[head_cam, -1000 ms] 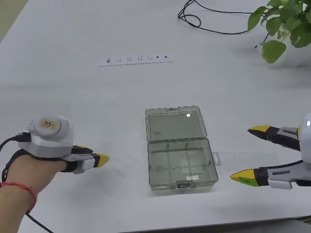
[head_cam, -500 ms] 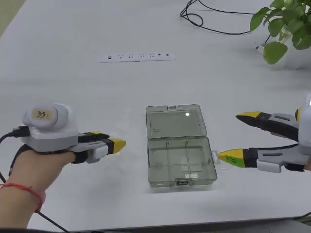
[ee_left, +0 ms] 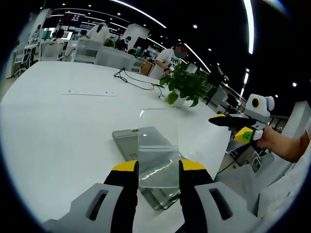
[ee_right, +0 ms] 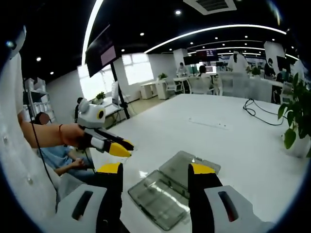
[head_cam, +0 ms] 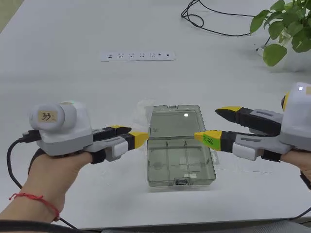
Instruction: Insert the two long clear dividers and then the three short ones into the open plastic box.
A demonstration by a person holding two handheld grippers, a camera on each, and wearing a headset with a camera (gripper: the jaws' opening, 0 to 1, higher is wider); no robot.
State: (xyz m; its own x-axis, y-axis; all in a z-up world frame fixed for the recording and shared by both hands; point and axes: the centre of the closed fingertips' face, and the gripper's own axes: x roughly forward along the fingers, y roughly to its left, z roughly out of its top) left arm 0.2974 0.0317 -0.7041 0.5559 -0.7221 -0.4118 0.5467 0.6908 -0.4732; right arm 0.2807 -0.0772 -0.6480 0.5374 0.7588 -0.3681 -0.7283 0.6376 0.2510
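Observation:
The open smoky-clear plastic box [head_cam: 181,165] lies on the white table with its lid [head_cam: 176,121] folded back flat. My left gripper [head_cam: 131,134] hovers at the box's left edge, shut on a clear divider [ee_left: 158,145] that sticks up from between its fingers [ee_left: 158,166]. The divider shows faintly above the lid's left corner [head_cam: 143,109]. My right gripper [head_cam: 214,124] hangs open over the box's right side, nothing between its fingers [ee_right: 155,168]. More clear dividers [head_cam: 233,164] lie flat on the table right of the box, partly under the right gripper.
A white power strip [head_cam: 137,56] lies farther back on the table. A black cable [head_cam: 214,26] loops at the far edge, beside a potted plant [head_cam: 286,29] at the back right. The table's front edge runs close below the box.
Both grippers have moved inward from the sides toward the box. The left one has risen from the table with the clear divider in it.

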